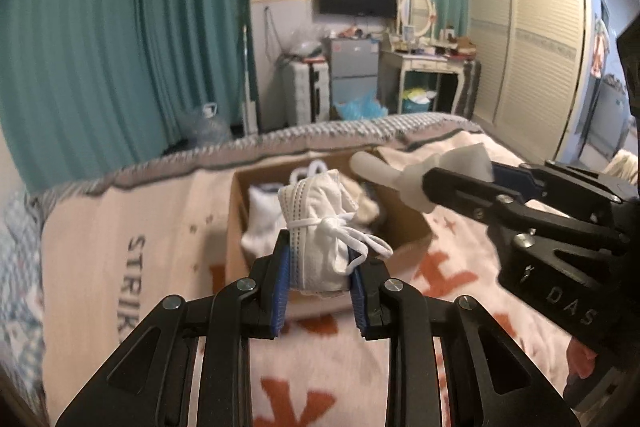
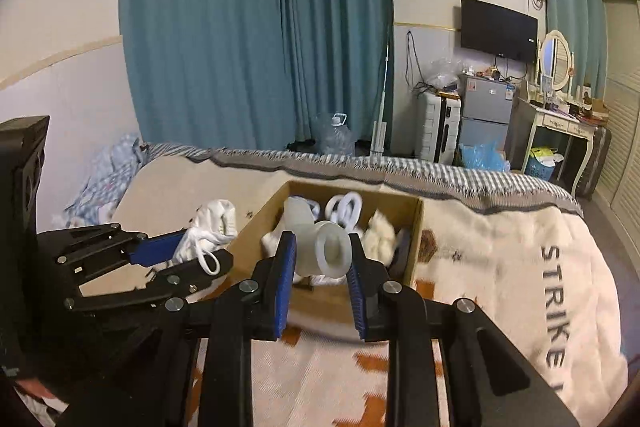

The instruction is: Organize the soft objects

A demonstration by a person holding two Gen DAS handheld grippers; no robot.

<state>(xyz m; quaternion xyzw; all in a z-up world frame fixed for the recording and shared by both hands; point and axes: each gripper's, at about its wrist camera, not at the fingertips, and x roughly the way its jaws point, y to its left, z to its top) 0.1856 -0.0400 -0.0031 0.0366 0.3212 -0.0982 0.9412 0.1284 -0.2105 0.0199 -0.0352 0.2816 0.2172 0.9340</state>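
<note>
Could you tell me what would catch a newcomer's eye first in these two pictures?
Most striking is the bundle of white face masks tied with a loop, clamped in the left gripper over the bed. Beside it, the right gripper holds a pale rolled glove; both hover at an open cardboard box of white soft items on the blanket.

Dim even indoor light, soft motion blur, fisheye bending, dark vignetted corners

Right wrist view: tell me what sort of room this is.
A bedroom, most likely: a bed with a blanket, a vanity table with an oval mirror, and a louvred wardrobe by the wall.
</note>
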